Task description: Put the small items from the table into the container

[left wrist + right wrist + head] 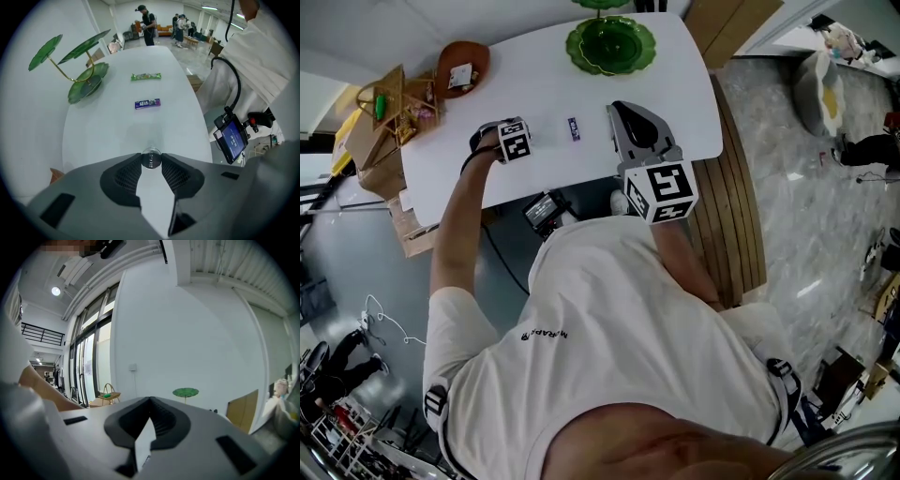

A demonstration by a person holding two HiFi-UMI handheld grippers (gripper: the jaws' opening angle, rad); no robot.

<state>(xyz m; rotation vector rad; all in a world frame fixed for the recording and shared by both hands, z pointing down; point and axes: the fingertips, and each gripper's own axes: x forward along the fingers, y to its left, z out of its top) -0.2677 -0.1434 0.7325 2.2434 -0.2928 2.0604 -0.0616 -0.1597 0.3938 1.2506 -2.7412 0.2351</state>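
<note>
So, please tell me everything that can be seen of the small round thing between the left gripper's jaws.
It is a small round disc, silvery and shiny like metal, with faint print on its face, too small to read. Its round face is turned to the camera. It sits at the tips of the left gripper, whose two dark ribbed pads press on its opposite edges. Behind it is the white table; whether it rests on it I cannot tell.

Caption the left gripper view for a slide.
Left claw pinches a small round disc over the white table; purple packet and green packet beyond.
</note>
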